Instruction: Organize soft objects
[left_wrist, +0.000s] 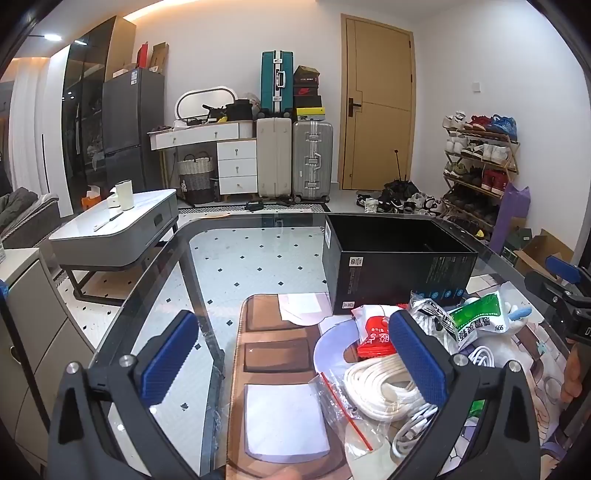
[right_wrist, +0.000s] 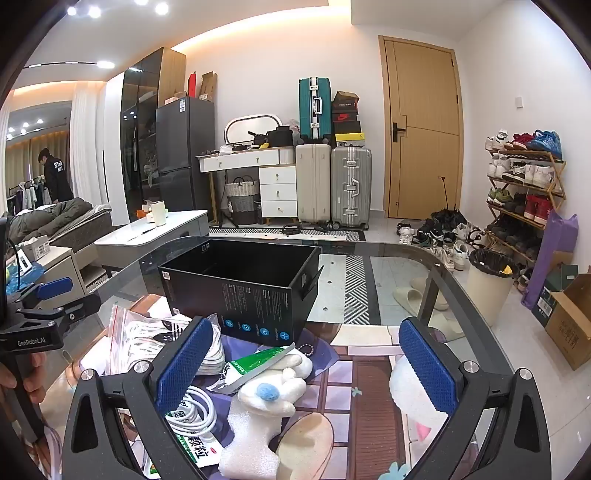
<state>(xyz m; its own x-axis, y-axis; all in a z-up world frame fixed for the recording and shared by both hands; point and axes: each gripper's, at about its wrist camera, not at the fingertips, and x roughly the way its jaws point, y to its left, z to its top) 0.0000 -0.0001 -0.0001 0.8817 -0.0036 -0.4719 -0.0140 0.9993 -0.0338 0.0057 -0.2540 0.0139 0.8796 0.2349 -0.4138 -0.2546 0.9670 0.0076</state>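
Left gripper (left_wrist: 293, 360): jaws spread wide, blue pads bare, nothing held. It hangs over the patterned desk mat (left_wrist: 258, 354) on the glass table (left_wrist: 166, 266), lower centre of the left wrist view. Its right pad (left_wrist: 417, 358) sits in front of the pile.

Right gripper (right_wrist: 308, 363): jaws also wide apart, nothing between the pads. Directly below the gap, lower centre of the right wrist view, lies the white plush toy with a blue pom-pom (right_wrist: 266, 398). Whether the pads touch it, cannot tell.

Pile, lower right of the left wrist view:
- coiled white cable (left_wrist: 384, 384), partly on a clear zip bag with a red seal strip (left_wrist: 347, 413)
- red-and-white sachet (left_wrist: 373, 332), just beside the cable
- green-and-white medicine pouch (left_wrist: 476, 317), upper right of the pile, touching the plush toy's edge

Open black cardboard box (left_wrist: 395, 258): upright on the table behind the pile, centre right in the left view, centre left in the right view. Inside looks dark; contents cannot be made out.

A second white plush with pink detail (right_wrist: 413, 402) lies under the right gripper's right finger, lower right of the right wrist view.
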